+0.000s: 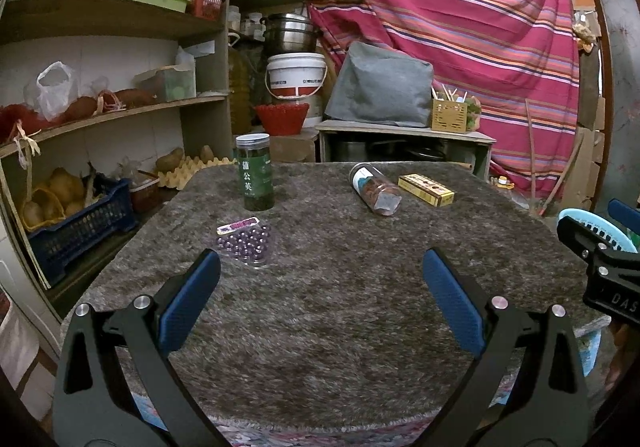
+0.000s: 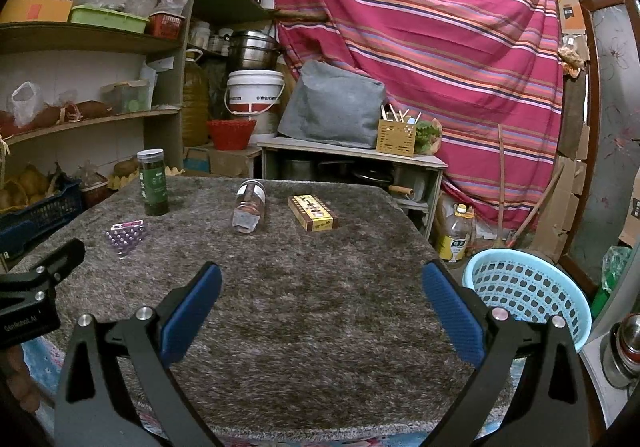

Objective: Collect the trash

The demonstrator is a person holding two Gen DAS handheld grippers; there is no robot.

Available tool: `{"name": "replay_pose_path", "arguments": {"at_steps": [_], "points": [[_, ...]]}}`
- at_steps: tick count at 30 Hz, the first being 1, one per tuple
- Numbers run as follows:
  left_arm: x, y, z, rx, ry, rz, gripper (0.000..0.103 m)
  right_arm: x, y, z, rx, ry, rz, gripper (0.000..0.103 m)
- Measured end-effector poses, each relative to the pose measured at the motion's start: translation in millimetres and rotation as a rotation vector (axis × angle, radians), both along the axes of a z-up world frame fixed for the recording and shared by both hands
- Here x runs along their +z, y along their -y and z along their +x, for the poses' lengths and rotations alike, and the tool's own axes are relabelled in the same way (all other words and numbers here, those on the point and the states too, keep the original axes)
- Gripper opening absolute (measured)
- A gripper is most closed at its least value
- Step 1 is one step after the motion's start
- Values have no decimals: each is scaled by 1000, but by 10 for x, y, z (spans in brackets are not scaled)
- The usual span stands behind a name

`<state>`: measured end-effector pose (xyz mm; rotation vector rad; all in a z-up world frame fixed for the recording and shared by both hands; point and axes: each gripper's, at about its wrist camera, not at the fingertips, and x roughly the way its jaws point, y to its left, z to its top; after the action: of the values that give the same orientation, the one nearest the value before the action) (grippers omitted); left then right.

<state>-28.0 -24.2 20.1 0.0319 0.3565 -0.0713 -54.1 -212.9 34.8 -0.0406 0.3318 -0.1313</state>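
Observation:
On the grey shaggy table top (image 1: 340,287) stand a green-labelled jar (image 1: 254,172) upright, a clear jar (image 1: 374,188) on its side, a yellow box (image 1: 425,189) and a purple blister pack (image 1: 245,239). All four also show in the right wrist view: green jar (image 2: 153,182), clear jar (image 2: 249,206), box (image 2: 313,212), pack (image 2: 125,234). My left gripper (image 1: 320,267) is open and empty over the near table, the pack just beyond its left finger. My right gripper (image 2: 320,279) is open and empty. A light blue basket (image 2: 528,295) sits off the table's right edge.
Shelves (image 1: 112,107) with crates, bags and potatoes stand to the left. Behind the table are a low cabinet (image 1: 404,143), a white bucket (image 1: 296,75) and a striped cloth (image 1: 460,27). An oil bottle (image 2: 456,235) stands on the floor at right.

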Motion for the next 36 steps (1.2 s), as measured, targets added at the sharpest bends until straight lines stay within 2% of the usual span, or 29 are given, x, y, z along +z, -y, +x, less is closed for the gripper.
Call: {"name": "replay_pose_path", "arguments": {"at_steps": [36], "points": [[71, -121, 7, 9, 1, 0, 98, -26, 10, 3, 1, -8, 5, 99]]}}
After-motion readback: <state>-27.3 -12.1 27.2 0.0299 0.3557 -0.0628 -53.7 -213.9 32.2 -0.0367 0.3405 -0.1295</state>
